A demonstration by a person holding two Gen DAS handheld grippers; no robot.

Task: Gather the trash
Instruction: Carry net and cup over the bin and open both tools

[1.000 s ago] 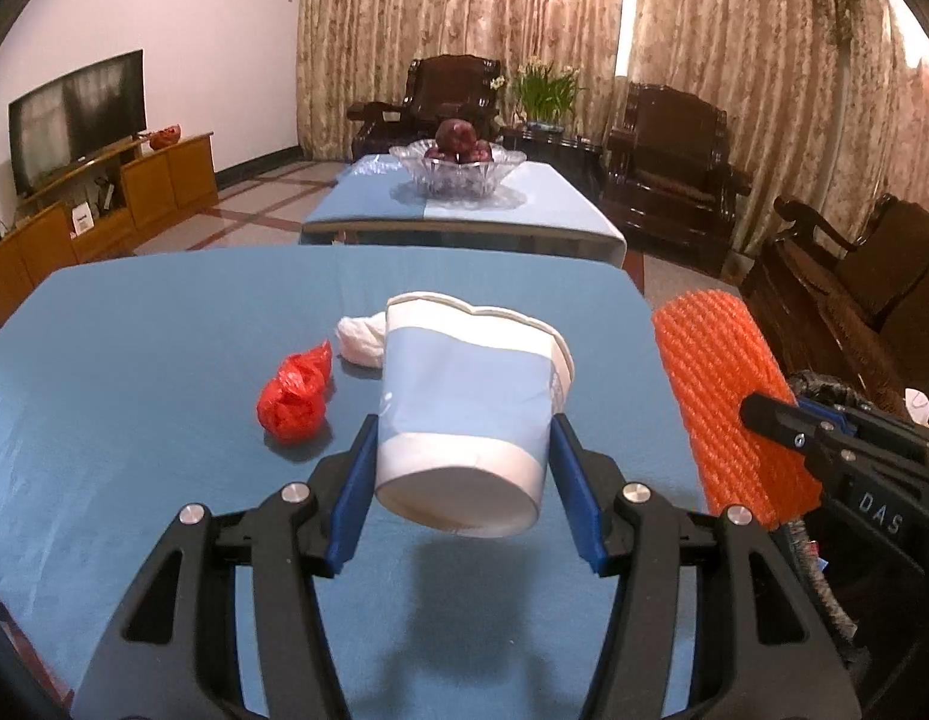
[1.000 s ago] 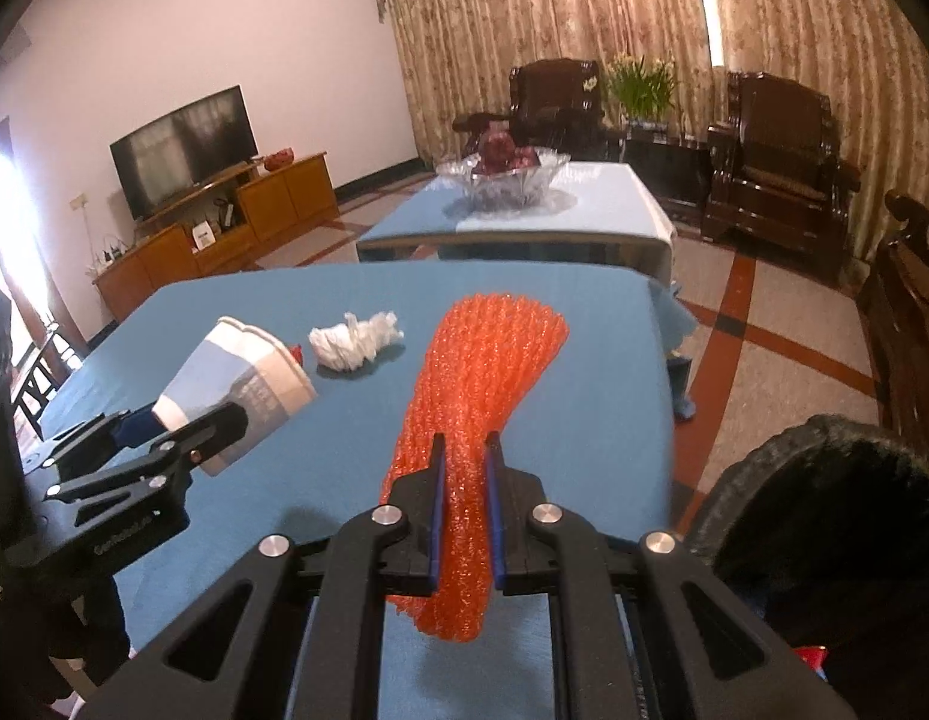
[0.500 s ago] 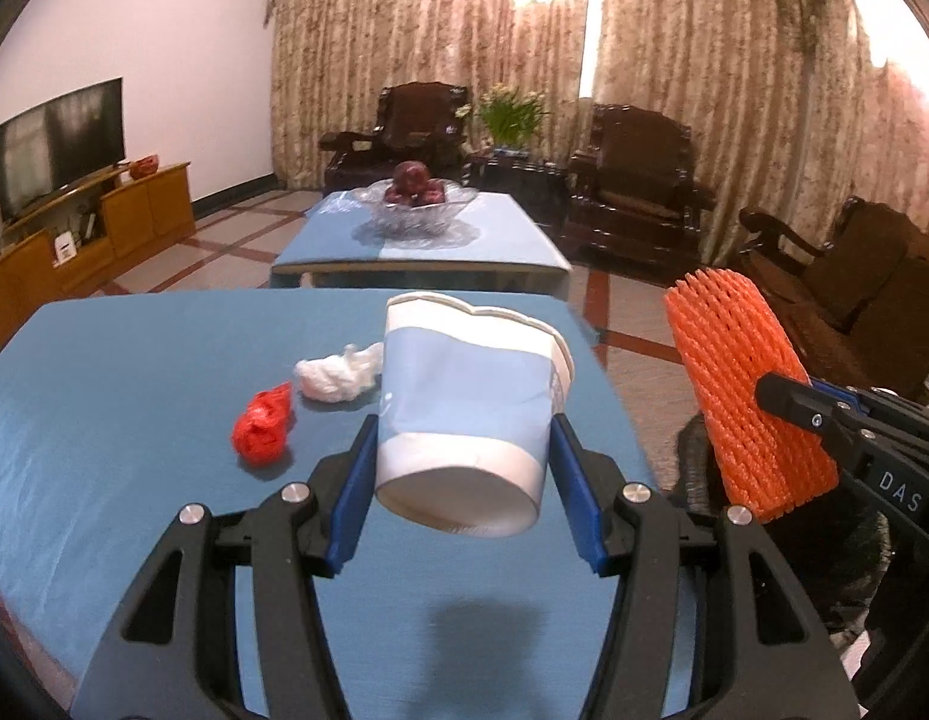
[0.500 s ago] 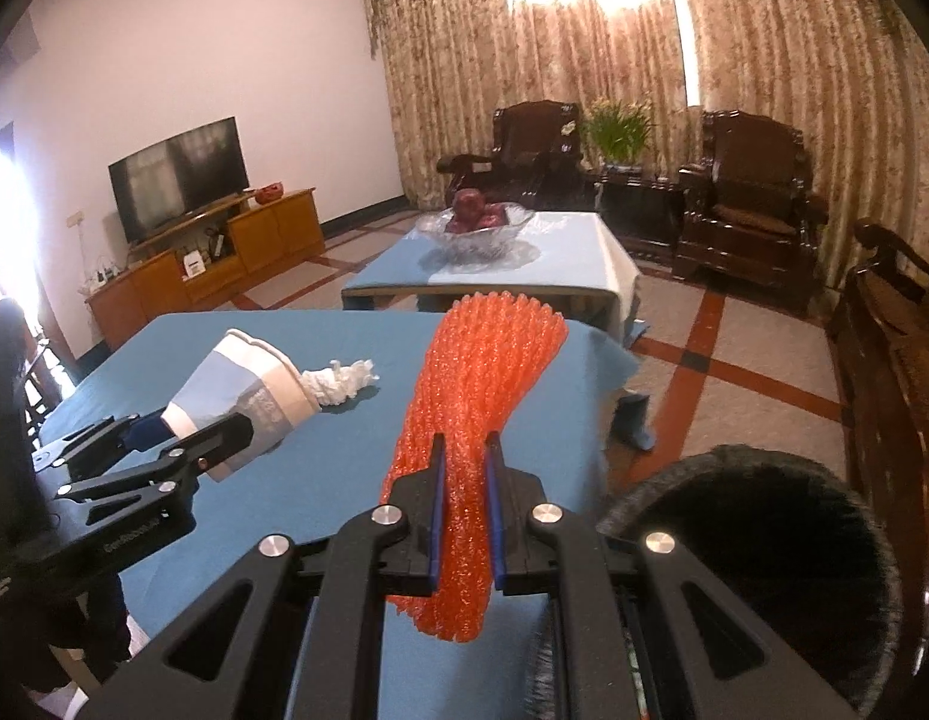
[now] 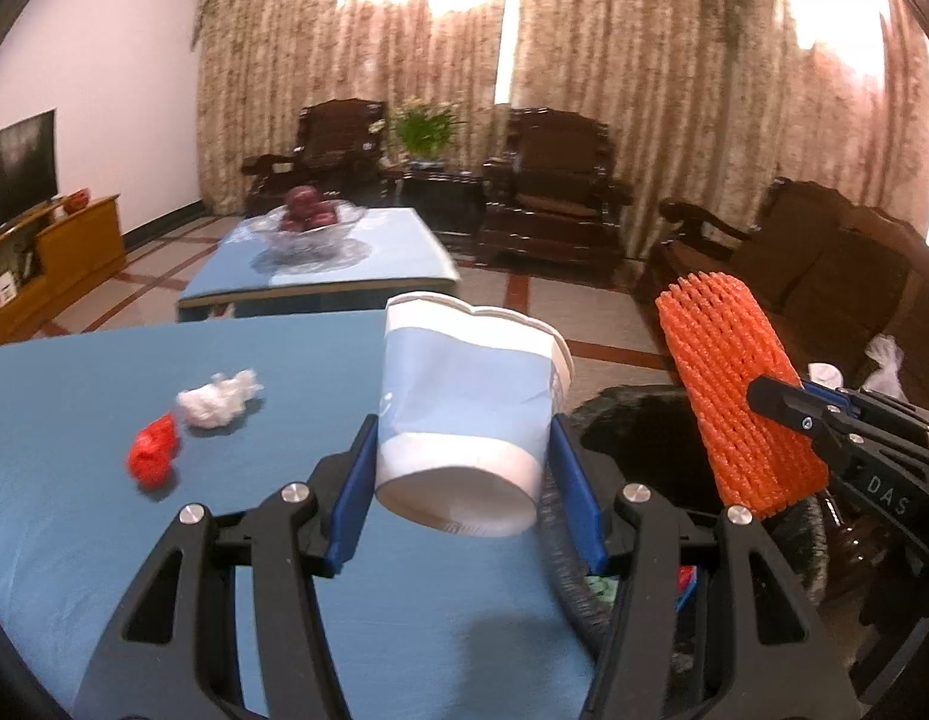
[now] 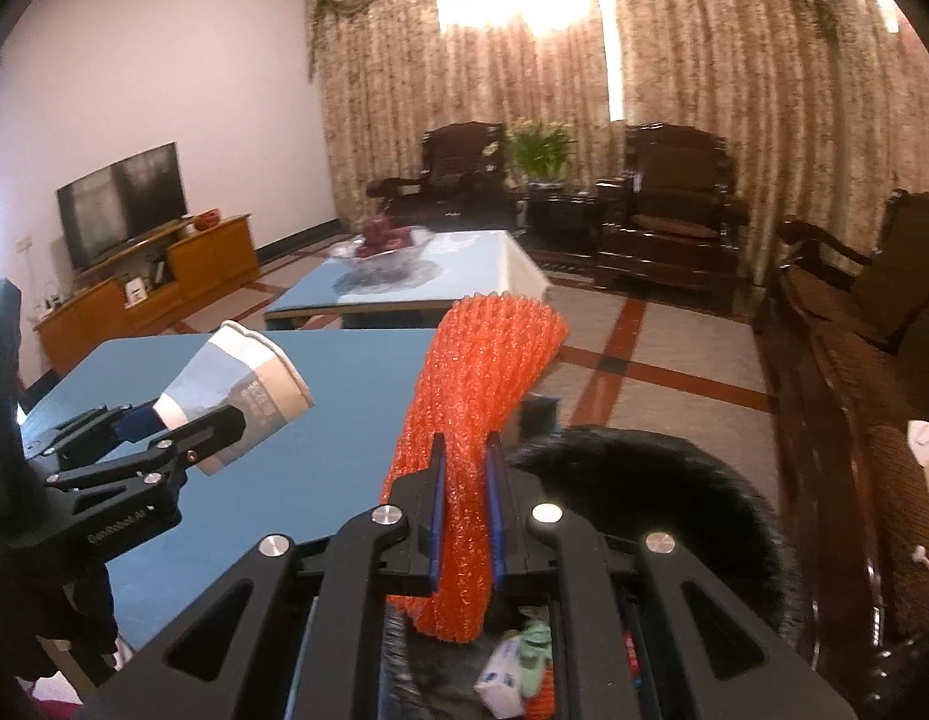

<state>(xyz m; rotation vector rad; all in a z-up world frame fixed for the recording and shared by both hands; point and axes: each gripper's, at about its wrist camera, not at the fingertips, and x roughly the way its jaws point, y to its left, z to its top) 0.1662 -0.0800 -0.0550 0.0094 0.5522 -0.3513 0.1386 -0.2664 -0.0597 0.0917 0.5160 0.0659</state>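
- Left wrist view: paper cup point(image 5: 464, 414) held off the blue table point(image 5: 74, 540), base toward the camera, rim tipped away toward 12 o'clock. Light, thin-walled, easily crushed; a dent already shows at the rim. Best taken low on the wall near the stiff base ring, as here.
- Left gripper point(image 5: 464, 498) spread wide to cup width, blue pads pressed on both sides of the lower wall; pinching the cup, not squashing it.
- Orange foam net sleeve point(image 5: 734, 396) at 3 o'clock of the cup, upright and slightly tilted. Soft, springy, almost weightless; flattens under any squeeze, so a hold near its lower half suits it.
- Right wrist view: right gripper point(image 6: 464, 510) nearly pressed together, the foam net sleeve point(image 6: 482, 420) pinched flat between its pads, the upper end fanning out toward 12 o'clock.
- Black trash bin point(image 6: 674, 480) below and at 3 o'clock of the right gripper, with wrappers visible inside; the sleeve's lower end seems to hang over the bin's mouth, though fisheye distortion makes this uncertain.
- Left on the table at 9 o'clock of the cup: white crumpled tissue point(image 5: 221, 402) and red crumpled plastic point(image 5: 155, 453), close together, apparently just apart. Both light and soft; any pinch across the middle should do.
- Judged stage: both items carried toward the bin, release not yet made.
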